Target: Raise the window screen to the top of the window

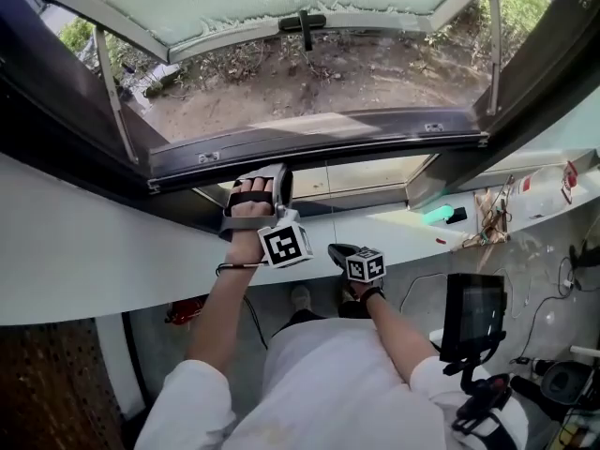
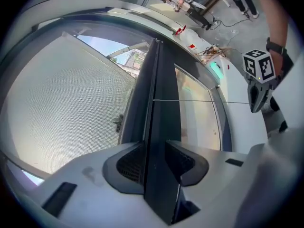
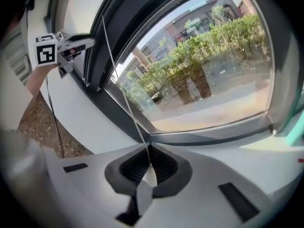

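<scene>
The window screen's dark bottom bar point(image 1: 319, 146) runs across the open window in the head view. My left gripper point(image 1: 267, 178) reaches up to it. In the left gripper view the bar point(image 2: 161, 80) passes between the jaws, both pads lie against it, and the grey mesh point(image 2: 61, 103) spreads to the left; there the left gripper point(image 2: 154, 146) is shut on the bar. A thin pull cord point(image 1: 329, 204) drops from the bar to my right gripper point(image 1: 336, 249). The right gripper point(image 3: 148, 148) is shut on that cord point(image 3: 121, 87), with a white tab point(image 3: 147, 177) of it behind the pads.
The glazed sash with its black handle point(image 1: 304, 24) swings outward above bare ground. A white sill point(image 1: 94, 251) runs below the frame. On it at right lie a green object point(image 1: 437, 215) and clutter. A small monitor on a rig point(image 1: 473, 312) stands at the lower right.
</scene>
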The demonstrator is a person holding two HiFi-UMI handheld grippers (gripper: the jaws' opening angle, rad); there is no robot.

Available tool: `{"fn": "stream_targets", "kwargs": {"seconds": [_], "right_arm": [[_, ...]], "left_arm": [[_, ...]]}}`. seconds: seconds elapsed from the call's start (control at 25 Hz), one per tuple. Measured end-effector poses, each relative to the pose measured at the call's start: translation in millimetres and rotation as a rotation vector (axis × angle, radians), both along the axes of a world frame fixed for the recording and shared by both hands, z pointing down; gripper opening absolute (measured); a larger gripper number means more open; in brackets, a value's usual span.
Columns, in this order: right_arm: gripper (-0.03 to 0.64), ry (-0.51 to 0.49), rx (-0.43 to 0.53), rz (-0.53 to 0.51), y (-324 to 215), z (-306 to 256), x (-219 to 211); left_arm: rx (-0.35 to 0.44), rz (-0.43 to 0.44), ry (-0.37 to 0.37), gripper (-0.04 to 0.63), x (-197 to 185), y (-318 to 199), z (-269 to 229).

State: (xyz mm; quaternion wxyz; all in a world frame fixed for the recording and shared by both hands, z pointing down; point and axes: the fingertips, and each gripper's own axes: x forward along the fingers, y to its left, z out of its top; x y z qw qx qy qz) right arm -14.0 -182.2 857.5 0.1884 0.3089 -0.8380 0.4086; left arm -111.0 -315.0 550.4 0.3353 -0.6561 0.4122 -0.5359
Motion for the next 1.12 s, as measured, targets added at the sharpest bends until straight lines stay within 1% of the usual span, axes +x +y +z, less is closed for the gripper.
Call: {"fn": "stream_targets", "kwargs": {"seconds": [0.04,0.12,0.2,0.32,0.36,0.48,0.6,0.68,0.8,0.92,1.0,1.12], "right_arm": [[0.000,0.038,0.039,0.014,-5.4,-1.0,8.7],[0.000,0.090,0.097,0.040,-11.8,-2.7,20.4],[0.000,0.111,0.115,0.059,-11.8,-1.8,27.3],[0.000,0.111,0.118,0.042,-10.5,-0.2,28.1],[0.000,0.107,0.114,0.033,-9.8,0.3,26.3],[0.000,0.115,0.099,0.000,-2.2,3.9,20.2],[0.000,0.122,0.078,-0.026,0.0,6.7,13.3],[0.000,0.125,0.073,-0.041,-0.9,6.8,10.3],[0.000,0.111,0.069,-0.042,3.1,5.0,11.2],[0.000,0.078,0.068,-0.023,9.1,0.3,15.7],[0.000,0.075,0.076,0.002,6.8,-2.6,21.2],[0.000,0.094,0.085,0.029,0.9,-5.2,28.8]], "left_arm": [[-0.001,-0.004,-0.008,0.135,-0.4,-2.9,-2.6],[-0.028,-0.023,-0.026,0.135,-1.7,-3.5,-3.9],[-0.044,-0.031,-0.032,0.135,-0.9,2.0,1.2],[0.009,-0.023,-0.056,0.135,-1.6,3.0,3.2],[0.026,-0.026,-0.066,0.116,-1.6,1.5,0.8],[0.035,-0.042,-0.097,0.095,-1.3,4.3,4.5],[0.048,-0.052,-0.101,0.092,-4.9,4.5,4.6],[0.057,-0.050,-0.083,0.084,-5.7,1.3,2.1],[0.073,-0.059,-0.008,0.077,-5.6,-0.3,-4.0],[0.063,-0.097,0.063,0.077,-5.3,1.5,-4.1],[0.059,-0.112,0.080,0.077,-4.5,0.0,-5.1],[0.068,-0.096,0.084,0.084,-3.6,-1.8,-7.4]]}}
